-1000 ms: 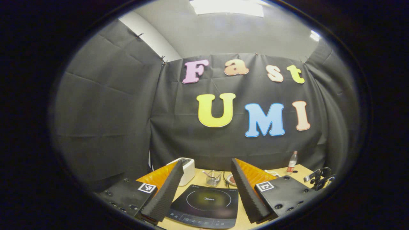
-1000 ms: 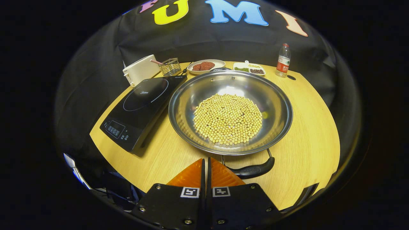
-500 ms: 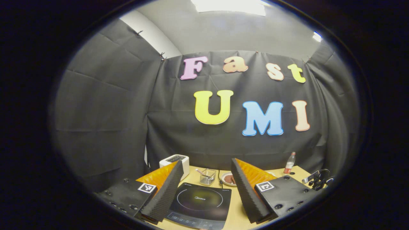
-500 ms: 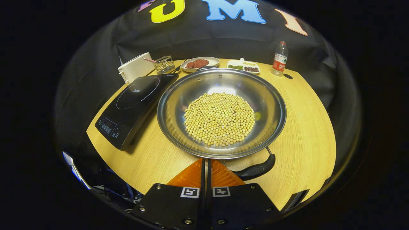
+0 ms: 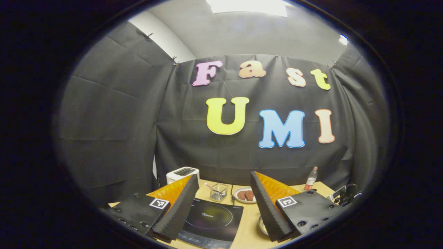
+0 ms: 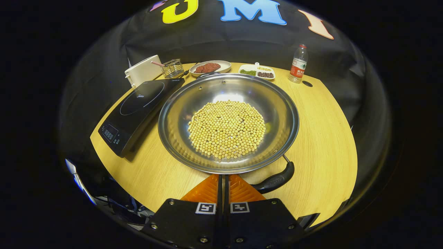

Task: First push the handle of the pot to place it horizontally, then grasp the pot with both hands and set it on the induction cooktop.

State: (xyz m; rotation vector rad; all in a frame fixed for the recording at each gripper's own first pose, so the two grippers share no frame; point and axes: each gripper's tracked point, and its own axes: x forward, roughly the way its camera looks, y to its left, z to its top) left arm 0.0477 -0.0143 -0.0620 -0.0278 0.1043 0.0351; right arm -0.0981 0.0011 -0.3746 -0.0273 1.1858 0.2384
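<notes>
- Right gripper view: we look down on a wide, shallow pot (image 6: 228,121) of polished steel, round and mirror-bright, its floor covered by a heap of small pale yellow beans (image 6: 226,129).
- The pot rests on a light wood-grain table (image 6: 322,138), just beside the induction cooktop (image 6: 138,107), a flat, glossy black slab with a ring printed on its glass and a control panel at its near corner; the pot's left rim meets or overlaps the cooktop's edge.
- A dark, curved handle (image 6: 277,178) juts from the pot's near right rim on thin wire arms, angled toward the lower right.
- The right gripper (image 6: 224,180) has its jaws pressed together, nothing between them; its ridged tips sit just at the pot's near rim, with the handle immediately to their right. We cannot tell whether the tips touch the rim.
- Behind the pot stand a white toaster (image 6: 143,71), a wire basket (image 6: 172,68), a plate of reddish food (image 6: 210,66), a divided white dish (image 6: 256,71) and a clear plastic bottle (image 6: 298,64).
- In the left gripper view, the left gripper (image 5: 224,204) is held high with its ribbed foam jaws spread wide, the cooktop (image 5: 211,219) lying far below between them and a sliver of the pot (image 5: 262,225) by the right finger.
</notes>
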